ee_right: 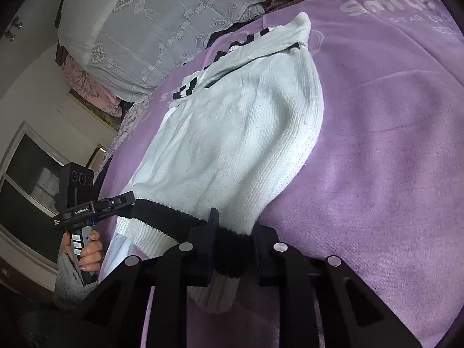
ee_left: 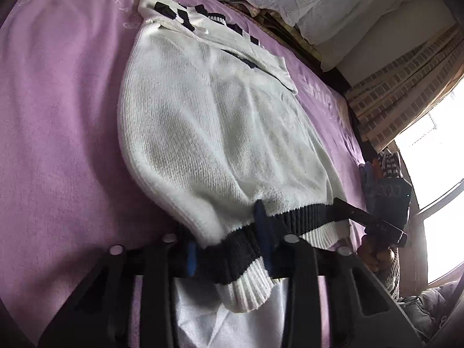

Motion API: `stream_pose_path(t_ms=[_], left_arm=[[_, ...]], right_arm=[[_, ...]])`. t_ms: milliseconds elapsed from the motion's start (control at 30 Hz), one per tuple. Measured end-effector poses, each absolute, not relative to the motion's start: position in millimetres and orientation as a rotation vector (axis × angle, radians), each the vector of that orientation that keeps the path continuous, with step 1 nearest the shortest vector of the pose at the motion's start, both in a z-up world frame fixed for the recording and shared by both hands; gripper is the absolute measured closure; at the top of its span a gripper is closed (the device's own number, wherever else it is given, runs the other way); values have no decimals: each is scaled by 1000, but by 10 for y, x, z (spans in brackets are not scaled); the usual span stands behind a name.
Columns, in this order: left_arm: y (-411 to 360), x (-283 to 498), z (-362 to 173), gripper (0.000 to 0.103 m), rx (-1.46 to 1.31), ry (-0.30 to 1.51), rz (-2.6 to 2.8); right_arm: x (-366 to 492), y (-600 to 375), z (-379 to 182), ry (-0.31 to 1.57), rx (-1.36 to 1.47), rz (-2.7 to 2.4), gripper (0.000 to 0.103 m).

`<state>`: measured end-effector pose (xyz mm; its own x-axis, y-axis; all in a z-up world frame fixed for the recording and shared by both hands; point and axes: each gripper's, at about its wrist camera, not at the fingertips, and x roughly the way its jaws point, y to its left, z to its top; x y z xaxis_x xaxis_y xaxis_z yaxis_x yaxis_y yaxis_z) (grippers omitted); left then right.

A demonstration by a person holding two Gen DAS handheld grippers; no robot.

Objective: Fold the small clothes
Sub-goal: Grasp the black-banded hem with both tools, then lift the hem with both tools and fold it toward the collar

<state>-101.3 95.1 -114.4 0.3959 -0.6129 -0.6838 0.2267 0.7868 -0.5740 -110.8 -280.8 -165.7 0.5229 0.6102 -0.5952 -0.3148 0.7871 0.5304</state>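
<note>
A small white knit sweater (ee_left: pixel 203 133) with a black-and-white ribbed hem lies stretched on the purple blanket (ee_left: pixel 58 116); it also shows in the right wrist view (ee_right: pixel 232 145). Black lettering marks its far end. My left gripper (ee_left: pixel 229 240) is shut on one corner of the hem. My right gripper (ee_right: pixel 235 240) is shut on the other hem corner. Both lift the hem a little off the bed. The right gripper appears in the left wrist view (ee_left: pixel 342 206), the left gripper in the right wrist view (ee_right: pixel 127 200).
White lace-covered pillows (ee_right: pixel 162 23) lie at the bed's far end. A checked curtain (ee_left: pixel 406 92) and a bright window (ee_left: pixel 440 145) stand to one side. A white cloth (ee_left: pixel 232 319) hangs under the hem.
</note>
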Motion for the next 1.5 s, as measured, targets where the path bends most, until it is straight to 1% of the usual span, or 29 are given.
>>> stream_pose_path(t_ms=[33, 100, 267, 500, 767, 1000, 1200, 1500], left_arm=[[955, -1042, -1126, 81, -417, 1024, -543], [960, -1078, -1081, 88, -404, 999, -532], [992, -1174, -920, 91, -400, 934, -542], [1000, -1057, -680, 92, -369, 883, -532], [880, -632, -507, 92, -284, 865, -458], [836, -288, -326, 92, -240, 813, -392], [841, 15, -144, 92, -243, 764, -371], [906, 432, -57, 92, -274, 726, -321]], right_arm=[[-1134, -2830, -1631, 841, 387, 569, 85], [-1188, -2880, -1565, 804, 405, 566, 86], [-1243, -2985, -1424, 754, 458, 584, 86], [-1080, -3034, -1241, 728, 538, 640, 87], [-621, -2955, -925, 696, 541, 612, 87], [-157, -2942, -940, 711, 584, 530, 87], [183, -2887, -823, 696, 595, 506, 87], [645, -2852, -615, 645, 625, 496, 87]])
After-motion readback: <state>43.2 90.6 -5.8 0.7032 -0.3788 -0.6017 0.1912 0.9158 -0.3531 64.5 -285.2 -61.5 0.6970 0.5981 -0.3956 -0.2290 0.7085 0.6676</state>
